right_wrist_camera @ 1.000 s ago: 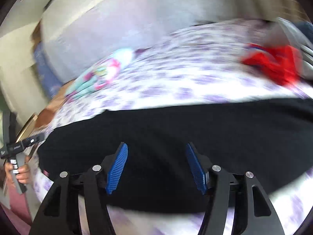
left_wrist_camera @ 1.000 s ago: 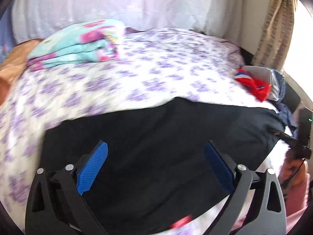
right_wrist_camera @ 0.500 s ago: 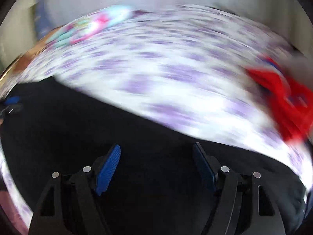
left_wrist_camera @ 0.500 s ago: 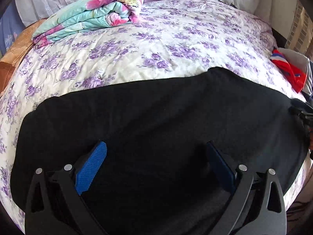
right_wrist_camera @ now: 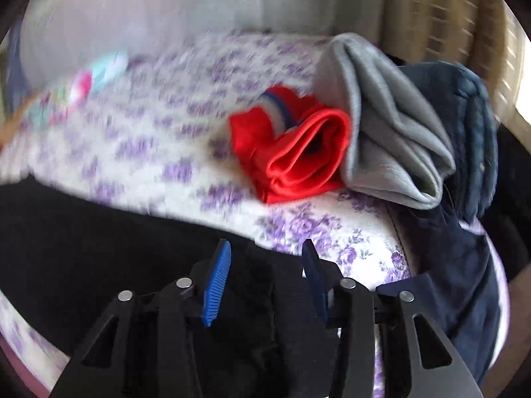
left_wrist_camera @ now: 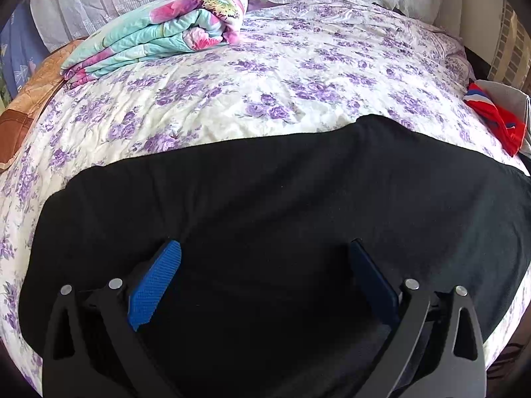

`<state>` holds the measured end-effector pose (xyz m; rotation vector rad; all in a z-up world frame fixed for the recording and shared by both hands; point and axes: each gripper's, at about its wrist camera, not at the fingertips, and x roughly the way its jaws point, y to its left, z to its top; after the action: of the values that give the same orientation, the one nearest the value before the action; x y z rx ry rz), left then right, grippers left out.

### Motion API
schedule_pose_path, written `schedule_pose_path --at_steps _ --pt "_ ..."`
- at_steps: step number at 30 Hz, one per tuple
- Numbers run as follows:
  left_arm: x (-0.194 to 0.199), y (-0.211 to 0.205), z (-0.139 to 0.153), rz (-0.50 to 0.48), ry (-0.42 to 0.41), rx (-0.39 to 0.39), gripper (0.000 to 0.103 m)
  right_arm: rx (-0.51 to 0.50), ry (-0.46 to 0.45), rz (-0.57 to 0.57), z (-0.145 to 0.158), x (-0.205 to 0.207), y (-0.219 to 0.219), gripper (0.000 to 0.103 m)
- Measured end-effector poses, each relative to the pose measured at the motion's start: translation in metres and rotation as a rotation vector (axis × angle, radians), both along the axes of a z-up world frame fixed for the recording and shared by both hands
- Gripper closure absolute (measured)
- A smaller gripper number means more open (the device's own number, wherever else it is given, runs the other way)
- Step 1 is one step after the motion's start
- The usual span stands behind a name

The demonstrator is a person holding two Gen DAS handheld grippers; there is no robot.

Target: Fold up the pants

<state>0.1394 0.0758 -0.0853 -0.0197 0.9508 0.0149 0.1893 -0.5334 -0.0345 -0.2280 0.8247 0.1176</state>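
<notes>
The black pants [left_wrist_camera: 282, 199] lie spread flat across the near part of the bed [left_wrist_camera: 298, 76], on a sheet printed with purple flowers. The left gripper [left_wrist_camera: 264, 278] hangs over the middle of the pants with its jaws wide apart; the blue pads [left_wrist_camera: 156, 278] sit close above the cloth and pinch nothing. The right gripper [right_wrist_camera: 264, 282] is at the right-hand end of the pants [right_wrist_camera: 99, 238], near their far edge; its jaws have just been closing and now stand partly apart, black cloth lying below and between them with no pad seen pressing on it. Just beyond that end lie red shorts [right_wrist_camera: 298, 156], a folded grey garment [right_wrist_camera: 388, 139] touching them, and a dark blue garment [right_wrist_camera: 464, 232] at the bed's edge. A folded floral quilt [left_wrist_camera: 159, 36] rests at the far left of the bed, well apart from the pants. The right wrist view is blurred on its left side.
</notes>
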Motion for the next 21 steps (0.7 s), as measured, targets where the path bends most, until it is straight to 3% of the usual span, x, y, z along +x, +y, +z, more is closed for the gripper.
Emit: schedule_pose_path --at_steps 3,5,7,10,15,17,19,21 --pt "-0.001 0.001 0.000 0.001 -0.007 -0.006 0.005 -0.089 0.089 0.052 -0.012 0.006 0.006 0.062" --pt "-0.001 0.001 0.000 0.001 -0.010 -0.009 0.005 -0.070 0.124 0.076 -0.011 0.007 0.004 0.085" --pt "-0.002 0.001 0.000 0.002 -0.012 -0.011 0.005 -0.084 0.145 0.096 -0.008 0.006 0.009 0.094" --pt "-0.002 0.000 0.000 0.003 -0.011 -0.008 0.005 -0.135 0.114 0.107 0.002 0.003 0.017 0.096" --pt "-0.001 0.000 0.000 0.003 -0.012 -0.009 0.005 -0.119 -0.022 0.062 0.025 0.002 0.015 0.096" --pt "-0.002 0.000 0.000 0.005 -0.013 -0.007 0.005 -0.115 -0.016 0.047 0.019 0.008 0.014 0.096" --pt "-0.002 0.000 0.000 0.007 -0.015 -0.005 0.005 -0.130 0.047 0.025 -0.005 0.020 0.013 0.094" --pt "-0.003 0.000 0.000 0.008 -0.016 -0.007 0.005 -0.157 0.055 0.010 -0.022 0.024 0.015 0.087"
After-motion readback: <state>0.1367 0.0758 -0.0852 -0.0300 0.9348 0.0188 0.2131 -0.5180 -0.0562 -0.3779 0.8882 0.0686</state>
